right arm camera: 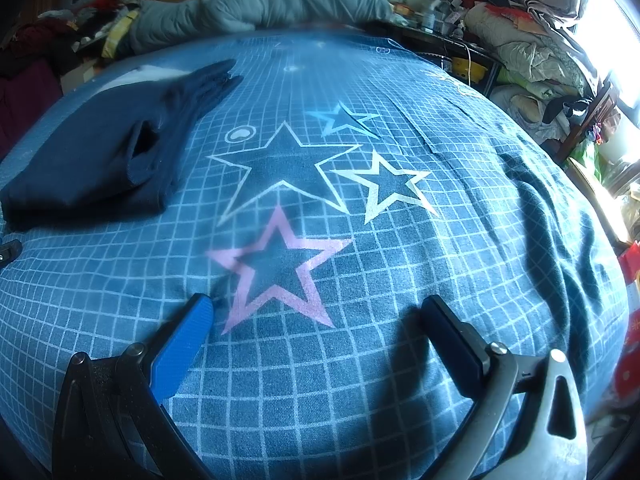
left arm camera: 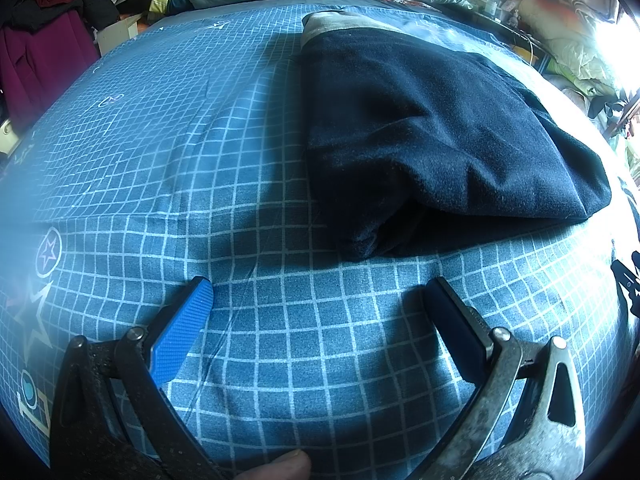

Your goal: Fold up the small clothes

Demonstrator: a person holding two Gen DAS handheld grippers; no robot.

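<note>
The navy garment [left arm camera: 440, 128] lies folded on the bed [left arm camera: 200, 140], just ahead of the left gripper [left arm camera: 318, 300] and well left of the right gripper [right arm camera: 316, 316]; both jaws gape empty. It looks soft, light and limp, best pinched at a corner or hem. The gridded, starred sheet is slightly rumpled; clutter rings the room.

I see a blue grid bedsheet [right arm camera: 360, 360] printed with stars. A grey duvet [right arm camera: 260, 4] lies bunched at twelve o'clock, cluttered piles [right arm camera: 532, 52] at two
</note>
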